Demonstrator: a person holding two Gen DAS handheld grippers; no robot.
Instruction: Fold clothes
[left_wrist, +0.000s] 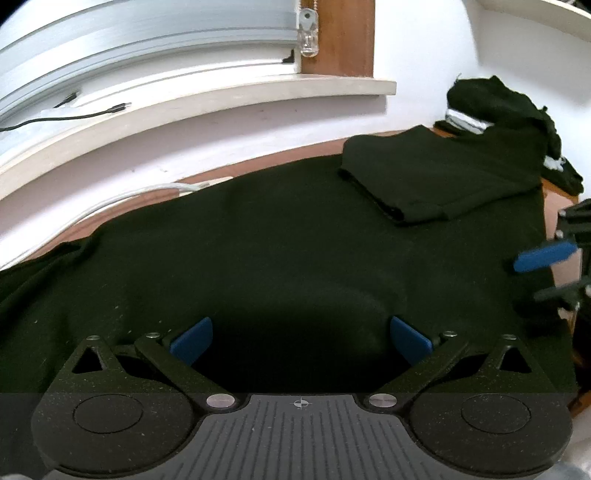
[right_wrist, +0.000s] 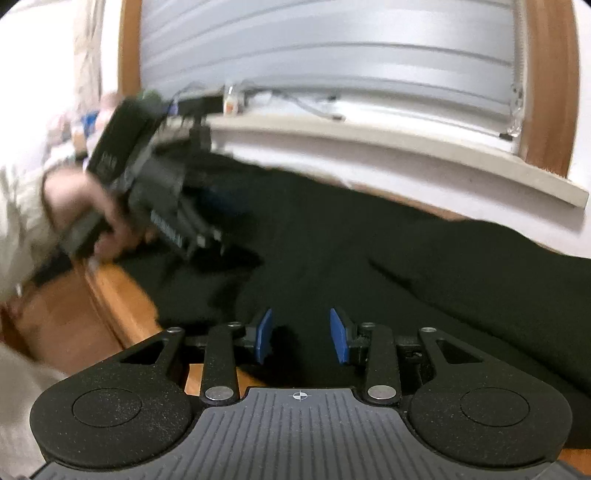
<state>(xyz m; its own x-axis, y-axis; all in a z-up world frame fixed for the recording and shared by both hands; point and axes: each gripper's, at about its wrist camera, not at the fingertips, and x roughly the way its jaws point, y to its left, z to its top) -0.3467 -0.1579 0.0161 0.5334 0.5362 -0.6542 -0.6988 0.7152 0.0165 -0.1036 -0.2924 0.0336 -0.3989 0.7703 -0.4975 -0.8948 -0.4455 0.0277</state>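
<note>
A black garment (left_wrist: 258, 251) lies spread flat over the wooden table (right_wrist: 122, 295). In the left wrist view my left gripper (left_wrist: 301, 338) hovers low over the cloth, its blue pads wide apart and open, with nothing between them. My right gripper (right_wrist: 301, 336) stands at the garment's near edge (right_wrist: 369, 266), its blue pads (right_wrist: 264, 336) parted with a gap and no cloth pinched. Its blue pad also shows at the right edge as the right gripper (left_wrist: 546, 275). The left gripper (right_wrist: 210, 240) appears blurred in a person's hand (right_wrist: 107, 229).
A folded black garment (left_wrist: 436, 173) lies on the spread one at the back right. Behind it is a pile of dark clothes (left_wrist: 498, 107). A white cable (left_wrist: 122, 199) runs along the wall under the window sill (left_wrist: 221, 99). A pale sleeve (right_wrist: 18, 206) fills the left.
</note>
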